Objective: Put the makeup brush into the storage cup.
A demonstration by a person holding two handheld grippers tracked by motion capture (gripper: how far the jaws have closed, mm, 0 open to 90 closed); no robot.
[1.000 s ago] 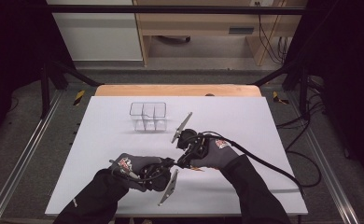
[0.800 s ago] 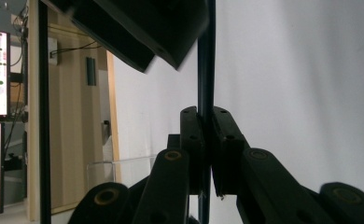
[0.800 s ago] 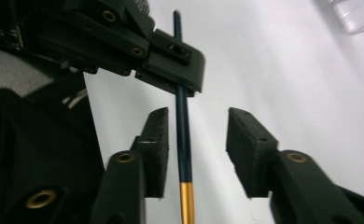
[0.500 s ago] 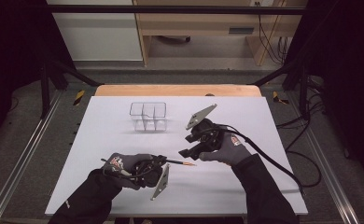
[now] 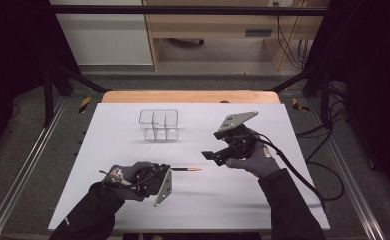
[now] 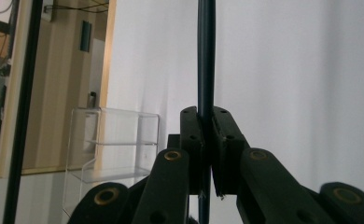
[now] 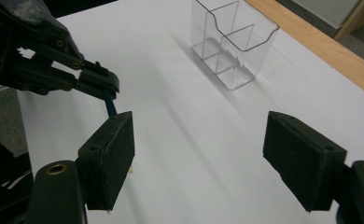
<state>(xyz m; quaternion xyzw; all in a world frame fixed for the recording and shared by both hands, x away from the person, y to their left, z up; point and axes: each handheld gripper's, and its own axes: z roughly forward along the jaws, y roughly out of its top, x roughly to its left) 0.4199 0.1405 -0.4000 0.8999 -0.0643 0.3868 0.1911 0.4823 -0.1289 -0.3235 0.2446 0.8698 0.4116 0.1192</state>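
The left gripper (image 5: 167, 170), low in frame, clenches a thin, light, stiff dark pencil (image 5: 185, 169) near its end; right gripper (image 7: 199, 158) fingers released.

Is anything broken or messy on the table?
Nothing stands out. The clear plastic organizer stands upright on the white table, with nothing visible inside. The left gripper holds a dark pencil level above the table, and the right gripper is open nearby.
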